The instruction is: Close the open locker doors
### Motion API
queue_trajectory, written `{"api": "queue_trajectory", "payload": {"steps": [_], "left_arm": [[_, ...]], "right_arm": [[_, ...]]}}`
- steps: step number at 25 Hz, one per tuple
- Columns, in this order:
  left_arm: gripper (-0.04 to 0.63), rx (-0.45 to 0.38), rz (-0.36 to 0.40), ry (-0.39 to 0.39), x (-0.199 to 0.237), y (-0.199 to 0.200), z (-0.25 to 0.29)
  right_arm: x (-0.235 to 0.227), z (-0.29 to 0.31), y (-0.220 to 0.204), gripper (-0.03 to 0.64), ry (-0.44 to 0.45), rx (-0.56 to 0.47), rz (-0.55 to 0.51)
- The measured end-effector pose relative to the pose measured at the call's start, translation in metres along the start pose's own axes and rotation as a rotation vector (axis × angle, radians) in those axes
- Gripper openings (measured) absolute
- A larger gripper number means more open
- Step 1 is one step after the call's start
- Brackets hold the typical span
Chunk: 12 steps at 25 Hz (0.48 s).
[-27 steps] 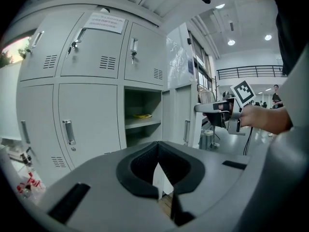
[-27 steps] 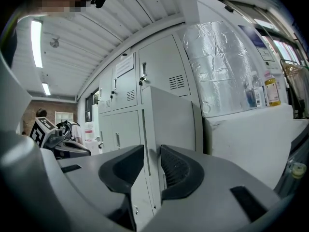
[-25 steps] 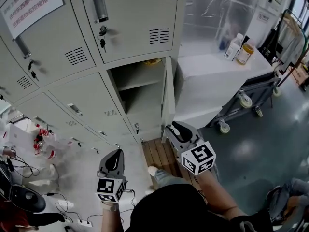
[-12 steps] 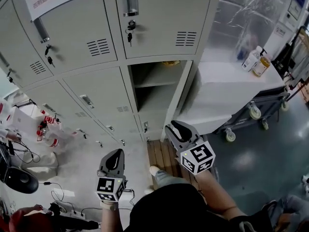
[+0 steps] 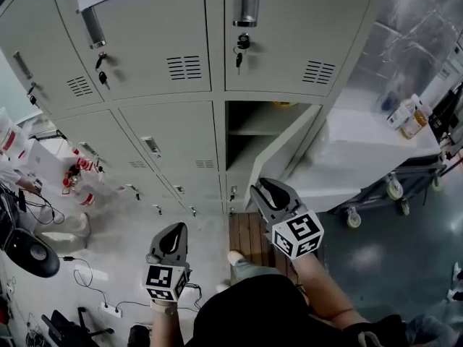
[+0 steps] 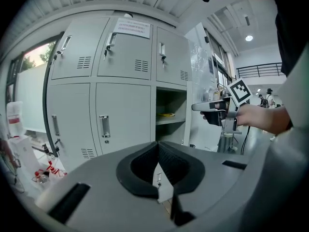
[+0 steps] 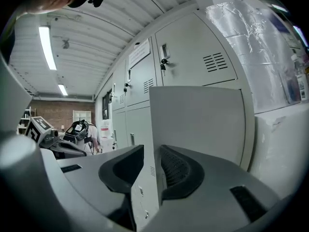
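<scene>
One open locker door (image 5: pixel 282 150) stands just ahead of the right tool (image 5: pixel 265 189).

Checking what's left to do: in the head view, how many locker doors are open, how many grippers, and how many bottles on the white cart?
Open locker door: 1
Grippers, left gripper and right gripper: 2
Bottles: 2
Total: 5

Lit brightly and evenly from ceiling strip lamps (image 7: pixel 47 47). Shadowed inside the open locker (image 5: pixel 242 147). Glared on plastic sheeting (image 5: pixel 416 35). Bent hard, blackened at both gripper views' edges.
</scene>
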State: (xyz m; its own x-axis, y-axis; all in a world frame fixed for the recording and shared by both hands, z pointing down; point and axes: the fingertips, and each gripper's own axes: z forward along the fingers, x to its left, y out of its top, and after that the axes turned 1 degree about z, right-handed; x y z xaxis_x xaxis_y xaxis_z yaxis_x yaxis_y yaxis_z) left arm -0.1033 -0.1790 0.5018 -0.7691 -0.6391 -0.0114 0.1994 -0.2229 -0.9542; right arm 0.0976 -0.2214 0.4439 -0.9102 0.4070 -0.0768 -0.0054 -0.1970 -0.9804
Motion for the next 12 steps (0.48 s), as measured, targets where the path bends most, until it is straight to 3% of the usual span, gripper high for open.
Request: {"api": "queue_trajectory", "payload": {"steps": [12], "left_arm": [[0.017, 0.011, -0.024, 0.127, 0.052, -0.008, -0.011]], "right_arm": [[-0.003, 0.064, 0.013, 0.121, 0.054, -0.004, 0.003]]}}
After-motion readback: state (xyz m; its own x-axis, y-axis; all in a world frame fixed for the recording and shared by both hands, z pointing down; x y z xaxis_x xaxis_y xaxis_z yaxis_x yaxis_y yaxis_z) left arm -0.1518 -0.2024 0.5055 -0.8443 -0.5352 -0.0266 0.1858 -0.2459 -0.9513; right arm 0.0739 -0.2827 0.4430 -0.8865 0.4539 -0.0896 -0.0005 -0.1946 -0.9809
